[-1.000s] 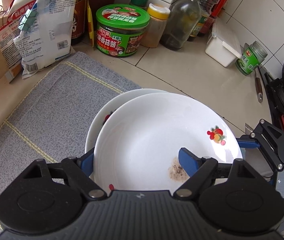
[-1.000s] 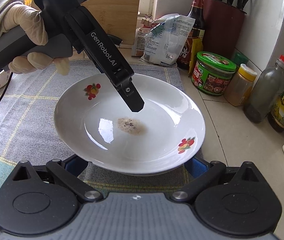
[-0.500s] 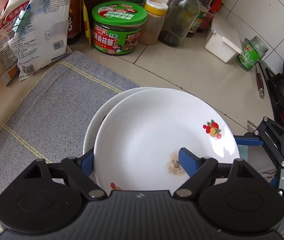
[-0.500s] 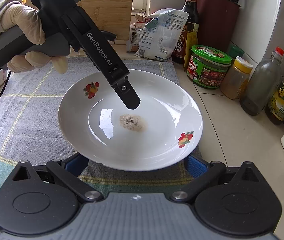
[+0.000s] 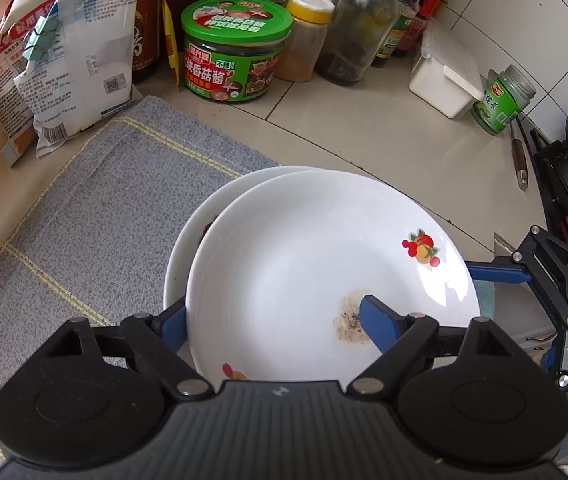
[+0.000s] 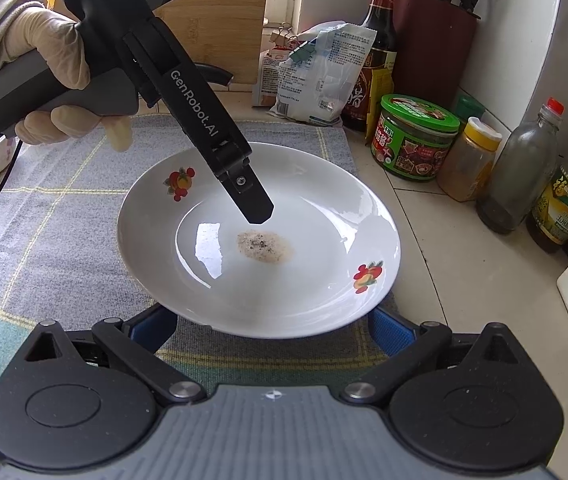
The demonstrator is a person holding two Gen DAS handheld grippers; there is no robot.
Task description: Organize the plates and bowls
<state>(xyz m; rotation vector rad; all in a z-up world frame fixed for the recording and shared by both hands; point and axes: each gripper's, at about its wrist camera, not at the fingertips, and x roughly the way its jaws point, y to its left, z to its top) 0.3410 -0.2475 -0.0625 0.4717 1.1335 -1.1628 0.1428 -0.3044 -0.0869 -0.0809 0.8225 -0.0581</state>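
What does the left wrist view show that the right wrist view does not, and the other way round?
Only the left wrist view: a second plate under the top one, and a small green jar near the stove. Only the right wrist view: a gloved hand and a knife block. Both: the stained top plate, the green-lidded tub, the grey mat.

white tiled wall (image 5: 531,20), beige tiled counter (image 5: 383,136), daylight glare
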